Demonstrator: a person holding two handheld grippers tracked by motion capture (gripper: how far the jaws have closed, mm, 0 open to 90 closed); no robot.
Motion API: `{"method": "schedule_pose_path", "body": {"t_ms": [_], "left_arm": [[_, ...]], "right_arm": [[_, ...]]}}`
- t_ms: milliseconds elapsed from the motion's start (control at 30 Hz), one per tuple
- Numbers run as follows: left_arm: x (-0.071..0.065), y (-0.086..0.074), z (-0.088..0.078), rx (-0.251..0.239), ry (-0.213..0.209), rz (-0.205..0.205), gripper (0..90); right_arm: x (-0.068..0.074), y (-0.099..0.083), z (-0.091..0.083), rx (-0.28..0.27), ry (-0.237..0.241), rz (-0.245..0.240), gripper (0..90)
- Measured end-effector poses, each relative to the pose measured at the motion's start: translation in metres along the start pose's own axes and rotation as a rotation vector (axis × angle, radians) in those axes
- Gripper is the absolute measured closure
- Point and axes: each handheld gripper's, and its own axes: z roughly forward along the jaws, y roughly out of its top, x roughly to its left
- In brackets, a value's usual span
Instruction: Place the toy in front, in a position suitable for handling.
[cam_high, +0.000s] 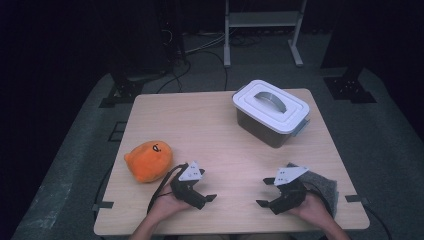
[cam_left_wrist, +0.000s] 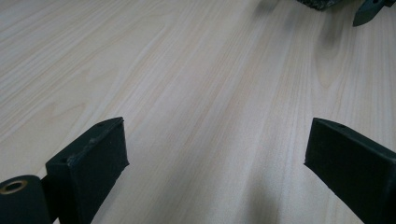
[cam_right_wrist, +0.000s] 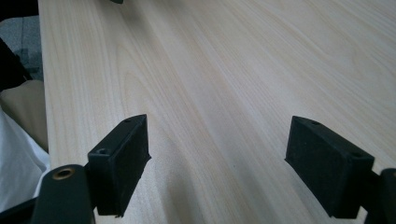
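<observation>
Your left gripper and right gripper rest low in the frame's lower centre, jaws spread and empty, tips turned toward each other over bare table, a neutral stance, likely so either can set off. Nearest the left one, at the frame's lower left, lies the orange plush toy, long axis roughly left-to-right, face up and away from you. Just beside your right hand lies a grey felt pad; the lidded white box sits upper right, handle running diagonally.
</observation>
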Motion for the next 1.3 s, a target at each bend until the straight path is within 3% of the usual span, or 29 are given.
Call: {"method": "schedule_pose_path", "body": {"t_ms": [267,433,600,1000,1300], "left_arm": [[0.003,0.001,-0.004,-0.013,0.005,0.006,5.0],[0.009,0.0,-0.015,-0.052,0.041,-0.005,5.1],[0.012,-0.003,-0.022,-0.073,0.051,-0.025,5.1],[0.01,-0.001,-0.017,-0.069,0.041,0.0,5.1],[0.012,0.001,-0.029,-0.112,0.072,0.007,5.7]], "right_arm": [[0.0,-0.001,-0.001,-0.003,0.009,0.004,19.9],[0.002,0.0,-0.002,-0.003,0.002,0.001,19.9],[0.004,0.001,0.001,0.011,0.0,-0.009,19.9],[0.003,0.0,0.0,0.002,0.011,-0.004,19.9],[0.004,0.0,0.001,0.006,0.015,-0.005,19.9]]}}
